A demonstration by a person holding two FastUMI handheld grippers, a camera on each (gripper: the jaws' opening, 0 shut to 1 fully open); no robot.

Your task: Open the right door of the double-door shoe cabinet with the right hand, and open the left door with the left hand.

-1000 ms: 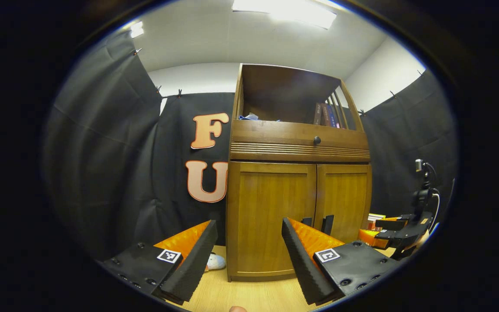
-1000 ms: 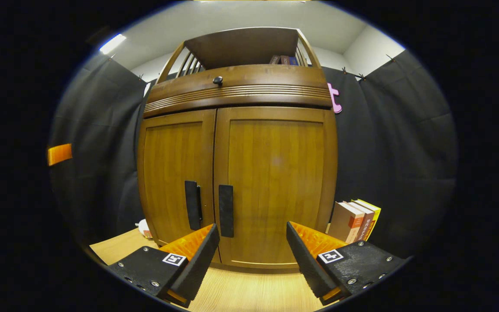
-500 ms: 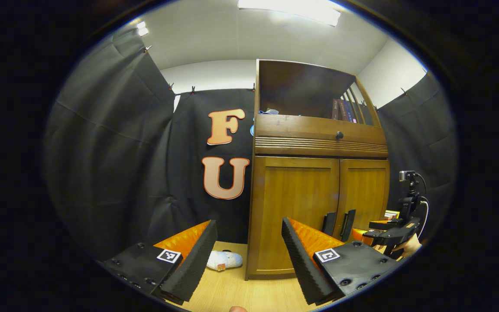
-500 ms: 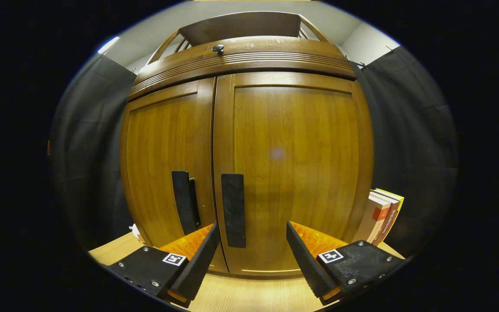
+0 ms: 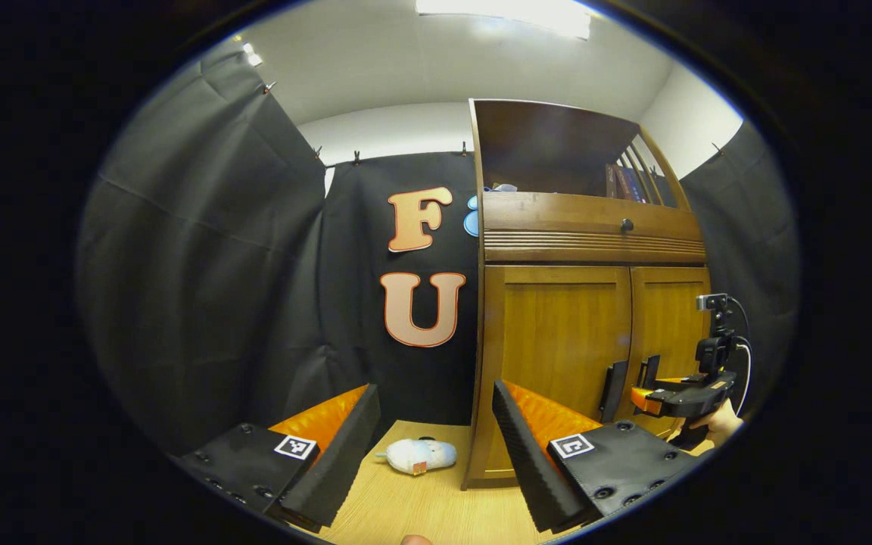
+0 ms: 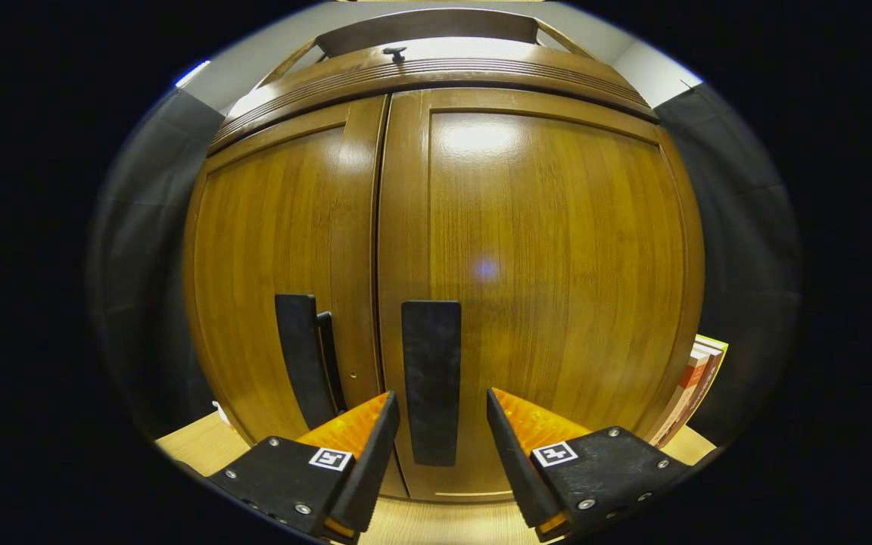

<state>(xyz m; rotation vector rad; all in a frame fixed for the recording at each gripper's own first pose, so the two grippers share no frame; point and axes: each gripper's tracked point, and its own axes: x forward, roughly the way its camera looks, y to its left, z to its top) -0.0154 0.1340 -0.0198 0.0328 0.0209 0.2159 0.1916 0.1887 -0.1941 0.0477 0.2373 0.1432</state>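
1. So, the shoe cabinet (image 6: 542, 250) is stood on the wooden floor (image 5: 406, 507) against the black cloth wall, and both lower doors are shut flush, so nothing is counted as opened yet.
2. The right door (image 6: 557, 288) is faced almost square-on in the right gripper view, presumably so the pull can be lined up straight.
3. The left door (image 5: 557, 356) is viewed at an angle from off to the cabinet's left side; it's left untouched, probably because the right door is meant to be handled first.
4. The left gripper (image 5: 432, 446) is held wide apart with nothing between its fingers, well back from the cabinet, likely just parked out of the way.
5. The right gripper (image 6: 436, 446) is kept partly spread, and the right handle (image 6: 431, 378) is framed in the gap between the fingers. No contact can be made out, so a grab isn't claimed.
6. The left handle (image 6: 301, 359) is set just beside the centre seam, close to its twin.
7. A small white plush toy (image 5: 417, 456) is left lying on the floor near the cabinet's corner, unrelated to the job.
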